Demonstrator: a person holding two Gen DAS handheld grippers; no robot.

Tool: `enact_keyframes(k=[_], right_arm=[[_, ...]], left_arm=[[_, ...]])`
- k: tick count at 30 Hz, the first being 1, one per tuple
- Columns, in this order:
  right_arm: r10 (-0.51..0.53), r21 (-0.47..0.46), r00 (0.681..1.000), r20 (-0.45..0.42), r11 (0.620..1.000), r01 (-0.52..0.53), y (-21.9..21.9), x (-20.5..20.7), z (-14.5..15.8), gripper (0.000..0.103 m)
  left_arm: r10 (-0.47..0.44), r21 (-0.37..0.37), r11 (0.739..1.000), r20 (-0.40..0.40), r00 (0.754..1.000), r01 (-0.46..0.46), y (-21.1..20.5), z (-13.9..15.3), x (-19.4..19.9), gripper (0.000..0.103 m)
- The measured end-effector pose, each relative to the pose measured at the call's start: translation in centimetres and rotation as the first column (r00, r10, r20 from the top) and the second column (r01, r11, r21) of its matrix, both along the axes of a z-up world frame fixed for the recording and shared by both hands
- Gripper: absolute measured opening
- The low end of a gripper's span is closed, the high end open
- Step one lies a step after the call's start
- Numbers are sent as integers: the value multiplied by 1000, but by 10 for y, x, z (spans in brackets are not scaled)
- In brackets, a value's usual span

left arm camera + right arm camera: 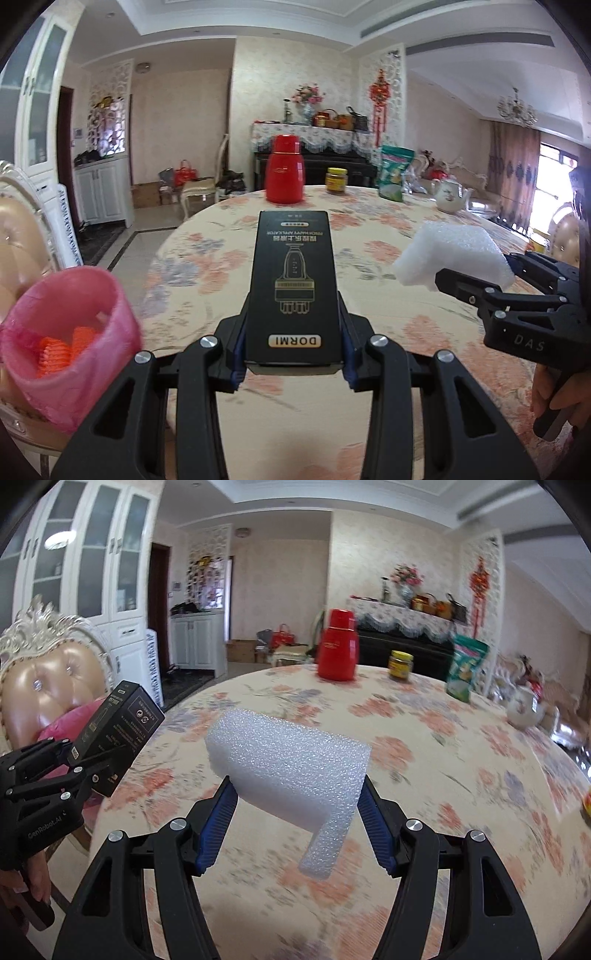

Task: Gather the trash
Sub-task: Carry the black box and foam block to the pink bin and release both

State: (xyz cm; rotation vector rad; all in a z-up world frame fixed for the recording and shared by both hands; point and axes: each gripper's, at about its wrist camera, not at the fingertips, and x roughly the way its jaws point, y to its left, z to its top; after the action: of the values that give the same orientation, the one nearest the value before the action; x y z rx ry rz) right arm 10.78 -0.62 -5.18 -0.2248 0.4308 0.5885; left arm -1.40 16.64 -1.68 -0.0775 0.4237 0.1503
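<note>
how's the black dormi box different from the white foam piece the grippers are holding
The black DORMI box is a rigid, sharp-edged carton with gold print; the white foam piece is plain, bubbly-textured and bent, with a flap hanging down. The box sits in the left gripper, near the pink-lined trash bin; the foam is in the right gripper, over the table. Both are clamped between jaws and lifted off the floral cloth.
</note>
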Motion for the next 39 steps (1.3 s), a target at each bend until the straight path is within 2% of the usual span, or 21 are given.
enact_keyframes(k=[6, 12, 18, 25, 32, 36, 39], right_arm=[[107, -15, 994, 1, 994, -107, 53, -1, 3, 62], [243, -18, 970, -19, 970, -243, 112, -6, 1, 63], [372, -34, 928, -1, 928, -372, 179, -15, 5, 63], [472, -28, 881, -7, 881, -472, 242, -12, 4, 63], [525, 2, 849, -62, 851, -526, 300, -2, -2, 64], [548, 1, 833, -77, 835, -550, 321, 2, -7, 64], [571, -4, 817, -81, 819, -574, 331, 4, -9, 64]], left_arm=[[83, -9, 997, 12, 996, -83, 38, 4, -21, 38], [197, -14, 980, 30, 980, -196, 88, 10, -48, 39], [320, 11, 947, 14, 947, -321, 146, 14, -64, 39], [448, 18, 894, -11, 894, -448, 213, 9, -72, 39], [482, 3, 876, -56, 874, -482, 261, -7, -65, 39], [503, -2, 864, -69, 862, -504, 274, -12, -65, 39], [501, -7, 864, -75, 862, -503, 280, -15, -64, 39]])
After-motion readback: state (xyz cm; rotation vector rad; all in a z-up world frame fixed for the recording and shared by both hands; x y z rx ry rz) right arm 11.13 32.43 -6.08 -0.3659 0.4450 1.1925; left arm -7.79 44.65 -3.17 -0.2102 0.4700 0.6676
